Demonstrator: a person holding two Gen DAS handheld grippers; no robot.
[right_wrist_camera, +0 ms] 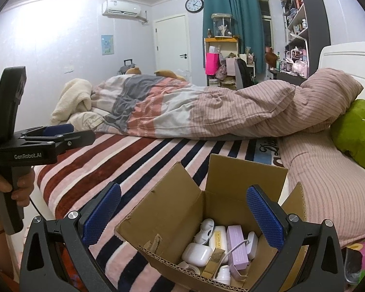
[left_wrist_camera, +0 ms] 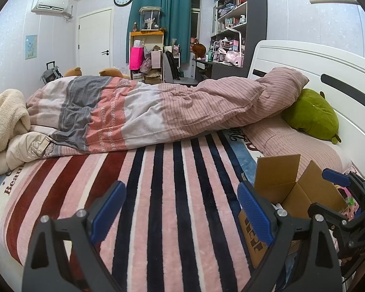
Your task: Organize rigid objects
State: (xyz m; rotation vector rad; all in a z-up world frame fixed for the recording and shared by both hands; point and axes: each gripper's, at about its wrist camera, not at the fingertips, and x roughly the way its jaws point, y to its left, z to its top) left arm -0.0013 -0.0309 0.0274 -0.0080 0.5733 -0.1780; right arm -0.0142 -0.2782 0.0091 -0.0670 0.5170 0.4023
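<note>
Cardboard, brown and corrugated, forms the open box [right_wrist_camera: 182,209] that matters here: it sits on the striped pink, red and navy fleece blanket [right_wrist_camera: 90,170] at the near right of the bed, flaps raised. Inside lie the small rigid things, among them a white glossy earbud case [right_wrist_camera: 197,254], a lilac rectangular box [right_wrist_camera: 236,245], a cream tube with gold lettering [right_wrist_camera: 217,238] and a small gold carton [right_wrist_camera: 214,260].

Right gripper [right_wrist_camera: 182,216] hangs directly above the box mouth, blue-padded fingers spread wide and holding nothing; the contents lie just below and slightly nearer than its fingertips. The lilac box runs its long axis near-to-far, roughly in line with the fingers.

Left gripper [left_wrist_camera: 182,209] hovers over bare blanket to the left, fingers likewise apart and empty, with the box off to its right. The right one is clearly the nearer, so any reach into the box probably falls to it.
</note>
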